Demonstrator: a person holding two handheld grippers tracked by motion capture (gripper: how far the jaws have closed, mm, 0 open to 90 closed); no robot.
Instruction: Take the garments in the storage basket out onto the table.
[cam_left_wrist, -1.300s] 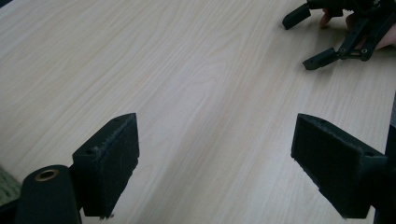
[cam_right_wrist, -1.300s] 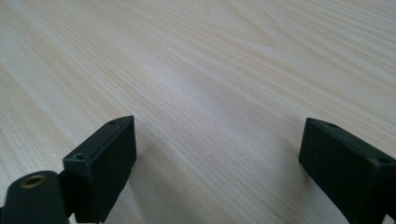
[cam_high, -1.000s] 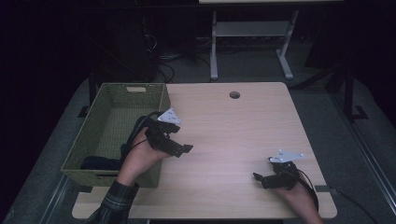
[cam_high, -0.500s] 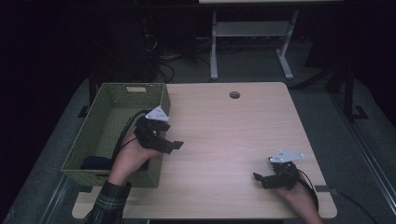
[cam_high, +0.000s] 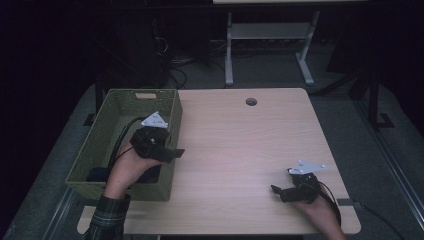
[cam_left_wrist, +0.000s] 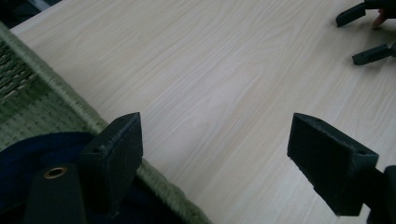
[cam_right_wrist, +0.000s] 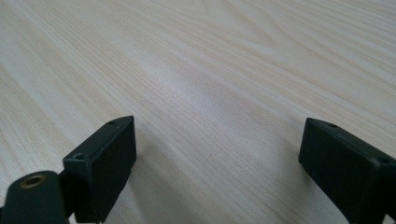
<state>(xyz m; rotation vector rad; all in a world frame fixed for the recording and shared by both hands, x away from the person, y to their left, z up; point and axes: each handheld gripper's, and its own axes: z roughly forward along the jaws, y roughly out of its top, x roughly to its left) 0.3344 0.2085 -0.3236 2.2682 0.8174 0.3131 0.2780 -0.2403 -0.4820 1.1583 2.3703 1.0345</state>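
Note:
A green woven basket (cam_high: 175, 116) stands on the left of the light wooden table (cam_high: 240, 140). A dark blue cloth (cam_high: 97, 174) lies in its near end. My left gripper (cam_high: 176, 152) hovers over the basket's right rim, open, jaws pointing right and holding nothing. In the left gripper view the gripper (cam_left_wrist: 217, 135) straddles the basket rim (cam_left_wrist: 70, 93), with the blue cloth (cam_left_wrist: 28, 154) under its left jaw. My right gripper (cam_high: 276, 192) rests low at the table's front right, open and empty. The right gripper view has that gripper (cam_right_wrist: 217, 140) wide apart over bare wood.
A round cable hole (cam_high: 251, 101) sits near the table's far edge. Behind the table stands a white metal frame (cam_high: 265, 35), with cables on the dark floor beside it. The right gripper (cam_left_wrist: 348, 41) lies far off in the left gripper view.
My left gripper has moved left, from over the tabletop beside the basket to above the basket's right rim. The right gripper has stayed in place.

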